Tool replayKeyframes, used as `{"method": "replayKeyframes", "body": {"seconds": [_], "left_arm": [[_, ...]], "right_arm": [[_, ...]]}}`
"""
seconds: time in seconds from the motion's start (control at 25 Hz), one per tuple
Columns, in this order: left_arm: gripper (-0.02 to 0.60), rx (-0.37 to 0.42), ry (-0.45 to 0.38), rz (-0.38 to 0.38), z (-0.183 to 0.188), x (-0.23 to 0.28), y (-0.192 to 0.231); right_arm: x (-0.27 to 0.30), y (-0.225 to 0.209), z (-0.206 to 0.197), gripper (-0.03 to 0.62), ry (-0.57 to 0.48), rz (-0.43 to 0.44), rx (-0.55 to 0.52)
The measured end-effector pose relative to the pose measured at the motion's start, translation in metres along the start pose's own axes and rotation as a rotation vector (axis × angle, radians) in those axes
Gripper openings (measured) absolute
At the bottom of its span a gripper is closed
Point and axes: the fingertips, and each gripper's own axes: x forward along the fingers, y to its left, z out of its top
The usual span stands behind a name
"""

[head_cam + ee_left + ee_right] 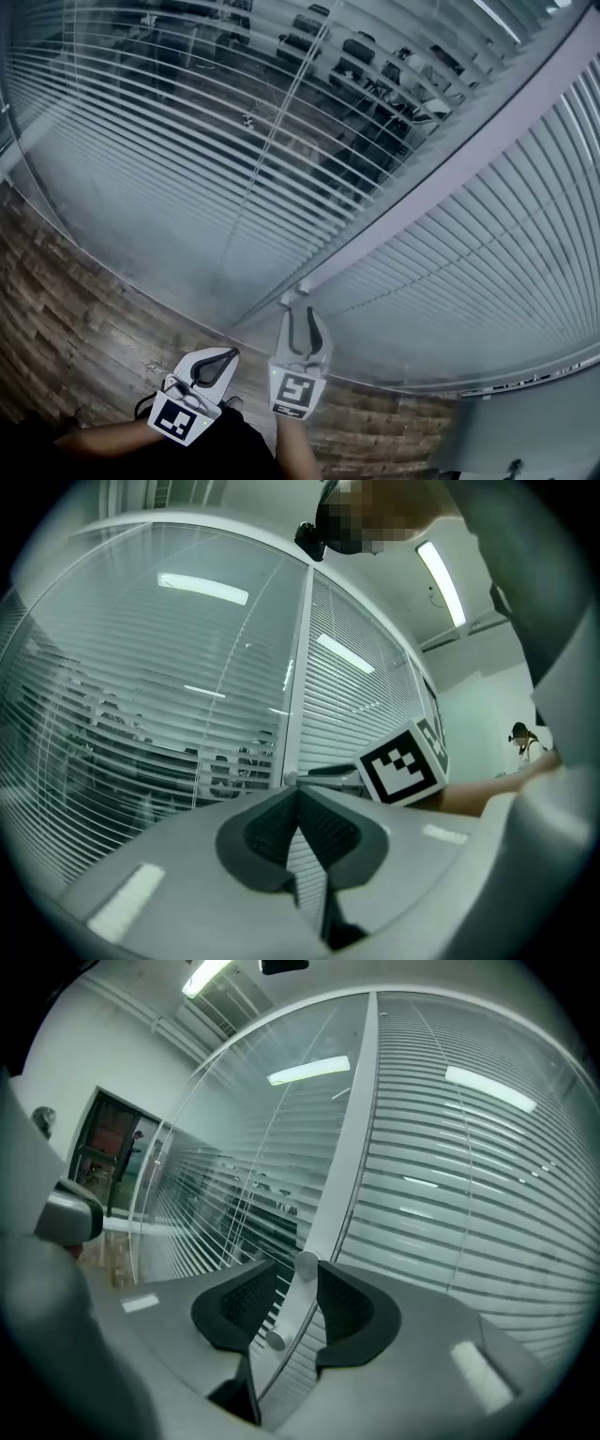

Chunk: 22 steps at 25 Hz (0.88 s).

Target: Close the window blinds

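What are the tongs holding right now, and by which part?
Nothing, it seems: the right tongs stand open around the knob on the frame, not clamping it; the left tongs are shut, empty.

Pale grey horizontal-slat window blinds over a brown wood-plank floor.
The blinds read as even light-and-dark stripes, with darker gaps between the slats on the left pane. A whitish, faintly lilac flat frame post runs between the panes. The floor mixes tan and dark-brown streaked boards. The light grey plastic left claw and matching right claw have dark grey ribbed pads. Each carries a white marker cube printed with black squares.
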Motion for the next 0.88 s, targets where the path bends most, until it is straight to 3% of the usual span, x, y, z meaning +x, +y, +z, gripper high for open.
{"method": "replayKeyframes", "body": {"seconds": [0.36, 0.64, 0.88], "left_arm": [[0.002, -0.008, 0.015, 0.067, -0.005, -0.005, 0.034], [0.002, -0.004, 0.023, 0.048, -0.009, -0.009, 0.045], [0.002, -0.022, 0.038, 0.026, -0.012, -0.011, 0.048]], "right_arm": [[0.026, -0.006, 0.001, 0.139, 0.036, -0.083, -0.112], [0.027, -0.008, -0.001, 0.135, 0.057, -0.180, -0.187], [0.030, -0.011, 0.002, 0.146, 0.074, -0.190, -0.182]]}}
